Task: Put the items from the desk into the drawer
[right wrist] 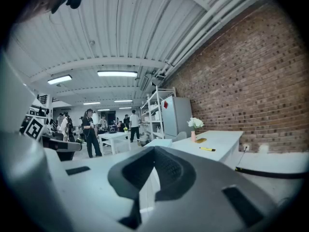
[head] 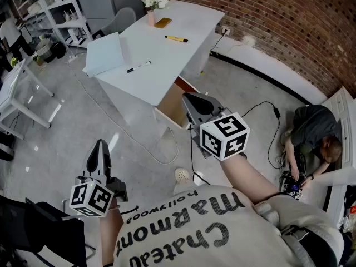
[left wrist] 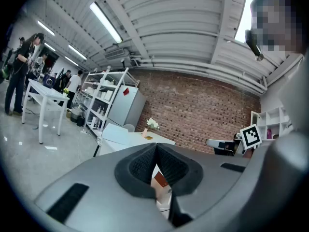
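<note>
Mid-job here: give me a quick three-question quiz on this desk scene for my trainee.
1. True or false: the drawer under the desk is already open.
2. Which item lies nearest the flower vase?
3. Fill in: the jaws of the left gripper and right gripper are ____ and hold nothing.
Key: 1 true; 2 the amber flat item; 3 shut.
</note>
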`<action>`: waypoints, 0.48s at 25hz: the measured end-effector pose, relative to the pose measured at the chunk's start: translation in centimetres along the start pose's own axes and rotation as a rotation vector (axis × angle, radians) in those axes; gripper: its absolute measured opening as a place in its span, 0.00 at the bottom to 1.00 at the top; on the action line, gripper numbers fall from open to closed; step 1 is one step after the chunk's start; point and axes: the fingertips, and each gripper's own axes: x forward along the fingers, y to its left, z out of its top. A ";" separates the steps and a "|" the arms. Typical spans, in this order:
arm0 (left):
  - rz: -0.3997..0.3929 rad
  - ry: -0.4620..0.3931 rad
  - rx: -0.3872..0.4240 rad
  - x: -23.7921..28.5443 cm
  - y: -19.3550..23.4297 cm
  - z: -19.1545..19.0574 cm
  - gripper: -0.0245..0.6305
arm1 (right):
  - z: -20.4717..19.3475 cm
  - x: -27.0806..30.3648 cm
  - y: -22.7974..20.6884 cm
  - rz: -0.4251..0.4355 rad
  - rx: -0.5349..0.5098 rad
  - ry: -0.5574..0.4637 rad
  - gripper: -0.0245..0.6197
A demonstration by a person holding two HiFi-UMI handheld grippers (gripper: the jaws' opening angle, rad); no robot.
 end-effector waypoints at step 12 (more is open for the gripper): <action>0.021 -0.026 0.005 10.2 0.0 0.7 0.04 | 1.5 8.5 -6.7 0.111 -0.010 -0.008 0.04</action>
